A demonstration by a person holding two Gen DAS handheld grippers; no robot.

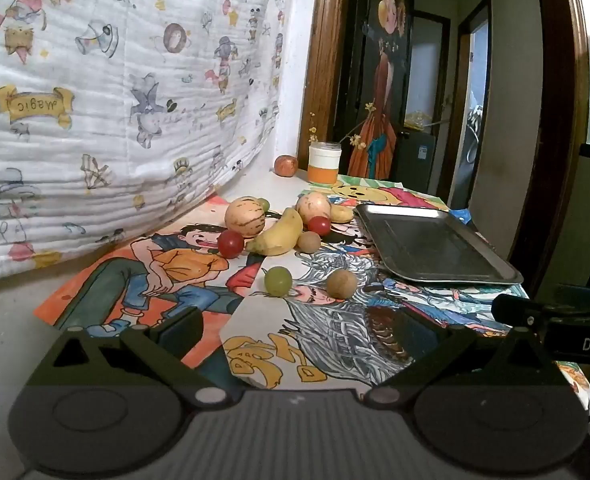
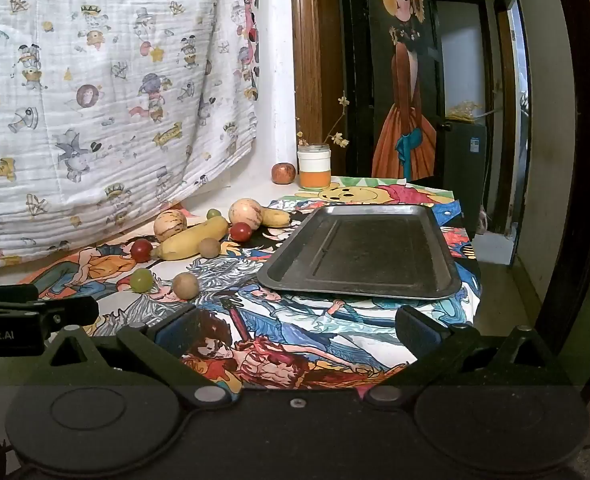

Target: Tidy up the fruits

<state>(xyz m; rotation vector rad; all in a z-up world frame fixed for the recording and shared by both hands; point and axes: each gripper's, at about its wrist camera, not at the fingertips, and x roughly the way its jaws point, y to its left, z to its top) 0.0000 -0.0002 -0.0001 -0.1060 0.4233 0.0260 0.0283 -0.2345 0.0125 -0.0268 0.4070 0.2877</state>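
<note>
1. Behind the desk [image 2: 251, 196] hangs a white crinkly blanket [image 2: 107, 92] covered in little cartoon prints, basically hiding the wall.
2. Right of it there's a strip of white wall [image 2: 281, 80], then a brown wooden door frame [image 2: 309, 60].
3. A dark door [image 2: 407, 80] carries a painting of a girl in an orange dress.
4. Past that, a dim hallway [image 2: 461, 60] with another doorway [image 1: 477, 92] letting in daylight.
5. The desk itself is papered with colourful comic drawings [image 2: 295, 320].

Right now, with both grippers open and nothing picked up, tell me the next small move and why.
Probably ease the left gripper forward toward the green grape, the nearest loose fruit. Its jaws stand open and empty, the grape lies apart from the pile, and the metal tray on the right has nothing in it yet. The right gripper faces that tray.
</note>
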